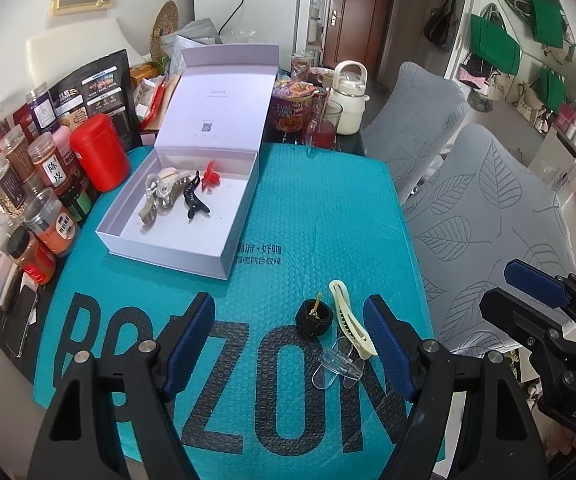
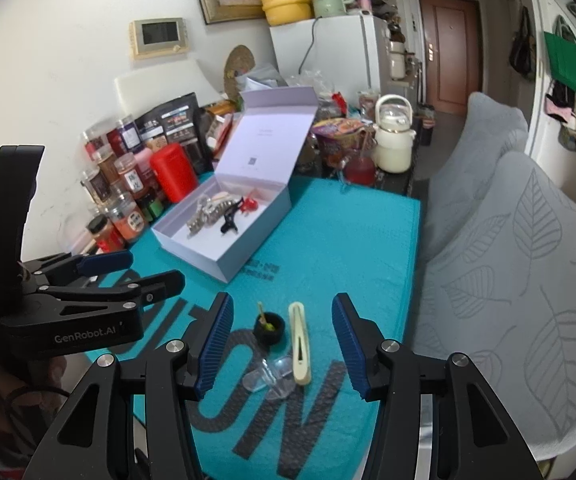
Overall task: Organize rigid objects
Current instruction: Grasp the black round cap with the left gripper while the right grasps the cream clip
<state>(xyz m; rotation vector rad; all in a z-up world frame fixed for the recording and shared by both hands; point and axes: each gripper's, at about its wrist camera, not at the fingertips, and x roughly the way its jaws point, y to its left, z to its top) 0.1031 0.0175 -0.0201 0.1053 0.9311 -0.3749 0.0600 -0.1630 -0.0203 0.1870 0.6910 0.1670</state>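
Right wrist view: right gripper gapes empty over a cream hair clip, clear clip and black clip on the teal mat. Left gripper likewise open, empty. Beyond, an open white box holds more clips.

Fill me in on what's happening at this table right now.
A person with a two-finger gripper in each hand is sorting hair clips into the open white box, which already holds several clips, among them a black claw clip and a red one. Three pieces still lie on the teal mat: a cream clip, a small black clip and a clear clip. The left gripper and the right gripper both hover open over these, holding nothing.
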